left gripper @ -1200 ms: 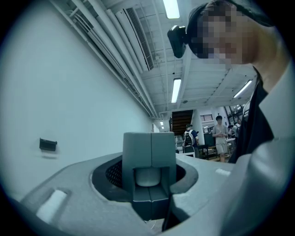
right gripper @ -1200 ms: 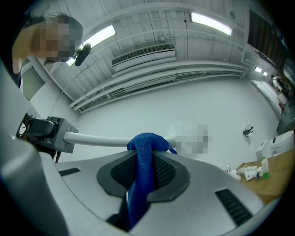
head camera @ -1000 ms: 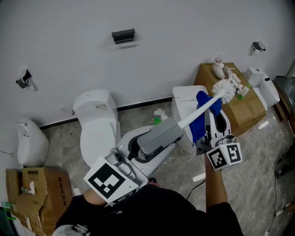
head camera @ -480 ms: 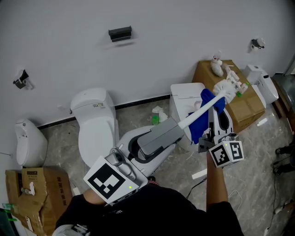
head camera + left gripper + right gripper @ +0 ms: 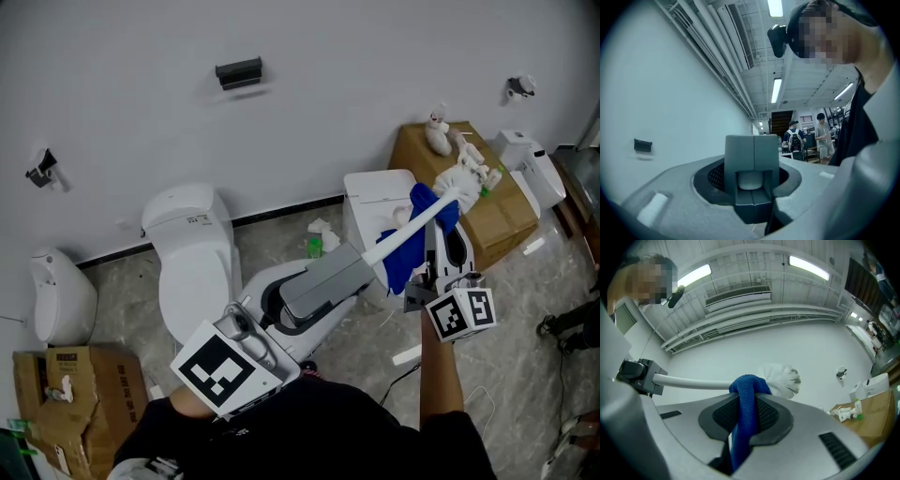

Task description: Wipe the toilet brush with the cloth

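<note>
Presently, left tongs (image 5: 753,160): closed end-on around the butt of the toilet brush (image 5: 693,382), holding it out roughly level.
Right tongs (image 5: 746,404): clamped on the blue cloth (image 5: 405,262), which rises from between the jaws and loops over the white handle.
Cloth position: on the handle, just beside the bristle head (image 5: 783,378). Whether it touches the bristles cannot be told.
Brush position: in the air between the two tongs, above the floor (image 5: 487,328), with the head toward the cardboard box (image 5: 473,220).
Change: over the last second the cloth has crept a little up the handle toward the bristle head. Both hands otherwise kept nearly still.
Meaning for the task: wiping appears to be under way, and this stroke along the handle looks close to its end at the head. A return stroke or a pass over the bristles probably follows.
Head view only: both tongs together, the full length of the brush, and a white toilet (image 5: 192,262) well to the left.
Right gripper view only: how the cloth folds over the handle, and the dark specks on the bristles.
Left gripper view only: the handle end seated between the jaws, and people (image 5: 820,136) far behind. No cloth shows here.
</note>
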`<state>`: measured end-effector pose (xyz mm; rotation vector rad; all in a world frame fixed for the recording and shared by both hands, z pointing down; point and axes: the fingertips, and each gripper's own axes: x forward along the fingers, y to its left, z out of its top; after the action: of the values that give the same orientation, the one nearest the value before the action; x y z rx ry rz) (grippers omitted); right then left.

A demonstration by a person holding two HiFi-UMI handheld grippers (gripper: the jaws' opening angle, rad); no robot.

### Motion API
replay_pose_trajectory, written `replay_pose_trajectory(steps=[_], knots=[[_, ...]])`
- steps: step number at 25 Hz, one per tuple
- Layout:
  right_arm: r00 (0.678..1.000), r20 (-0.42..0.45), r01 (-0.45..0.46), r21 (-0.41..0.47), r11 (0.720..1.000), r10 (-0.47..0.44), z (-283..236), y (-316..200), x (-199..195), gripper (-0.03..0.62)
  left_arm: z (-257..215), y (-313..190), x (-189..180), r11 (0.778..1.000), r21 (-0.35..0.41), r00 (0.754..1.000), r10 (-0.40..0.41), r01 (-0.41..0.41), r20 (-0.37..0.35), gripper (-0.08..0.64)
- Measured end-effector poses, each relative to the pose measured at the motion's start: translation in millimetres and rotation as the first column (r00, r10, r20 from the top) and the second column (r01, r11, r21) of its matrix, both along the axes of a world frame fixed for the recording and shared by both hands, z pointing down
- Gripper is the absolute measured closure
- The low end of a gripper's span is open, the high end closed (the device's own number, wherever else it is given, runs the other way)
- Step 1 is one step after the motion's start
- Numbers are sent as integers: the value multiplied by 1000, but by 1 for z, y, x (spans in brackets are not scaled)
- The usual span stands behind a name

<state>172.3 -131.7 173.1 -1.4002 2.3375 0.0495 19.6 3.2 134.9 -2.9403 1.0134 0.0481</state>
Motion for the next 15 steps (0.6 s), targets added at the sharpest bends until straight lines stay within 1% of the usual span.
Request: replay_pose_trajectory(steps=[4,8,15], knots=[[1000,4,-4,-8,1000,4,4,1,0,528,1,-1,0,1000,-13,1000,3,-3,-14,393],[1000,2,-9,-17,1000,9,8,2,0,528,-2,-1,0,1000,10,1000,8,-8,-22,393],[1000,-6,11,-24,1000,-11,12,7,-7,528,-3,-2,2,1000,2,999,2,-2,-32,393]])
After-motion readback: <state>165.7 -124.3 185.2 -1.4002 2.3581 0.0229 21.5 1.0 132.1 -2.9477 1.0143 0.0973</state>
